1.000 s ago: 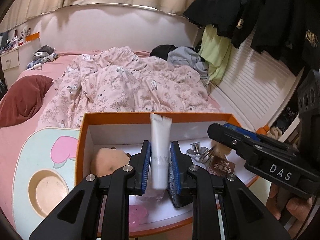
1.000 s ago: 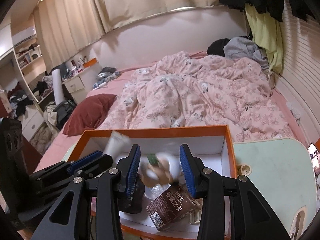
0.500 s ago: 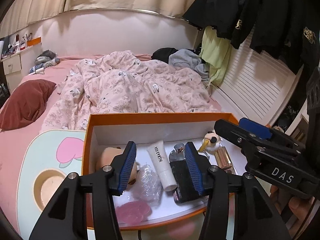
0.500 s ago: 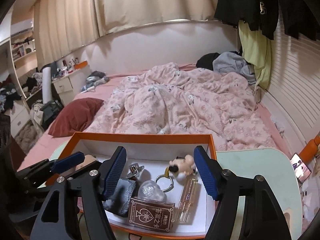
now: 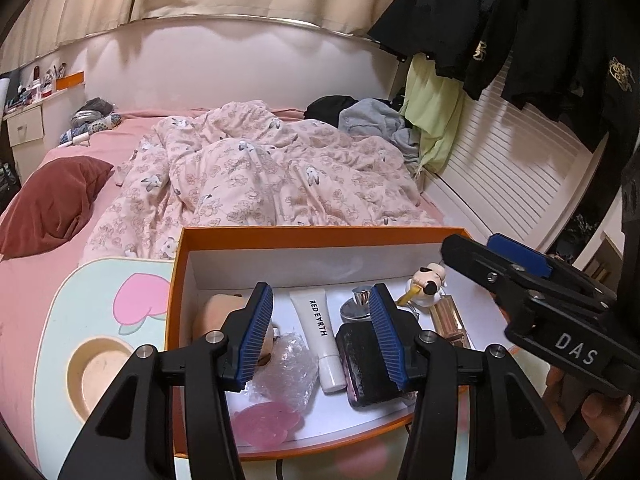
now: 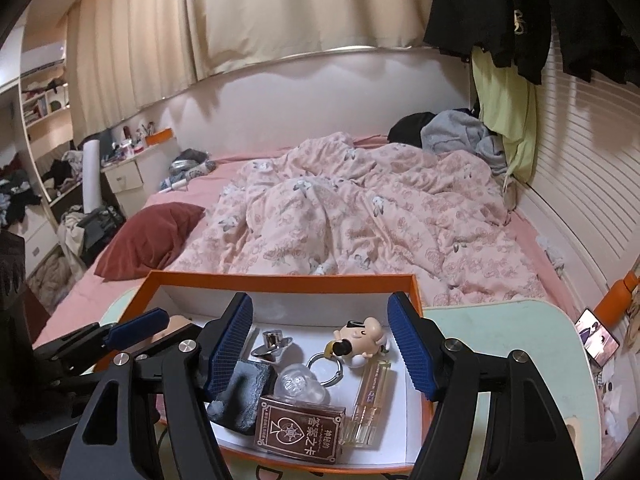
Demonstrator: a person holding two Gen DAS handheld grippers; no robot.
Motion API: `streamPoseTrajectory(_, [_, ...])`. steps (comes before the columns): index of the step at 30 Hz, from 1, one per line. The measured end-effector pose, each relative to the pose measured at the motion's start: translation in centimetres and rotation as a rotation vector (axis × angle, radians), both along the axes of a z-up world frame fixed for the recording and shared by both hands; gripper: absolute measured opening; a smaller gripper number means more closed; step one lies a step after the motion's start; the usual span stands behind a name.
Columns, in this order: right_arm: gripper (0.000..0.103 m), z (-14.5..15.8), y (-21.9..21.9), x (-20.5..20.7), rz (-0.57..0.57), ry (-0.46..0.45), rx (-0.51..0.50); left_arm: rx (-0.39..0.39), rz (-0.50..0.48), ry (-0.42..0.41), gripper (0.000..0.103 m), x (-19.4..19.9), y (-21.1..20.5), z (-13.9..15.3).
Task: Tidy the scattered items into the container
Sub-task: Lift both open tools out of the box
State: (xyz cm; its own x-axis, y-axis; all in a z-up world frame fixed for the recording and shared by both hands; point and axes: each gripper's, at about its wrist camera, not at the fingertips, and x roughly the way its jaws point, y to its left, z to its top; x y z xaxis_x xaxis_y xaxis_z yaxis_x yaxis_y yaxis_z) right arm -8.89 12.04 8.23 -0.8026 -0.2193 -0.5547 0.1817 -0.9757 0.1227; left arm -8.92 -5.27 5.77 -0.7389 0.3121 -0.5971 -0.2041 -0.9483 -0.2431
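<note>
An orange box [image 5: 320,233] with a white inside sits on a pale green table. In it lie a white "RED EARTH" tube [image 5: 322,330], a dark pouch [image 5: 362,366], crumpled clear plastic [image 5: 286,372], a pink disc [image 5: 264,424], a peach plush [image 5: 216,312], a figure keychain [image 6: 360,338], a brown card box [image 6: 300,428], a clear gold-trimmed tube [image 6: 370,400] and a silver cap [image 6: 272,342]. My left gripper [image 5: 322,338] is open and empty above the tube. My right gripper [image 6: 320,344] is open and empty over the box's right half; it also shows in the left wrist view [image 5: 520,276].
The pale green table [image 6: 500,340] carries a pink heart print [image 5: 140,296] and a round recess [image 5: 98,376]. Behind is a bed with a pink floral duvet [image 5: 272,184] and a dark red pillow [image 5: 52,204]. Clothes hang at the right.
My left gripper let go of the white tube, which now lies flat in the box, and opened wide. My right gripper released the keychain figure, opened and pulled back.
</note>
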Motion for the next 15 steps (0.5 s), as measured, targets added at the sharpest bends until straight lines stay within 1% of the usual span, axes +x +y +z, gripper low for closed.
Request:
streamPoseTrajectory(2, [0.070,0.7,0.2,0.6,-0.001,0.021,-0.017,0.002,0.016,0.022,0.051,0.4,-0.3,0.4])
streamPoseTrajectory(4, [0.070,1.3,0.4,1.3,0.003,0.036,-0.029,-0.018,0.023,0.052,0.051,1.1,-0.3,1.2])
streamPoseTrajectory(8, [0.070,2.3,0.6,3.1,0.025,0.036,-0.054,-0.036,-0.010,0.063,0.051,2.7,0.0,2.5])
streamPoseTrajectory(10, [0.070,2.4,0.6,4.3,0.035,0.029,-0.057,-0.050,-0.040,0.065,0.051,4.3,0.2,2.9])
streamPoseTrajectory(12, [0.070,2.4,0.7,5.9,0.048,0.025,-0.061,-0.092,-0.062,0.069,0.051,6.5,0.6,3.1])
streamPoseTrajectory(15, [0.072,1.9,1.3,8.0,0.037,0.014,-0.061,-0.118,-0.076,0.061,0.052,9.3,0.7,2.6])
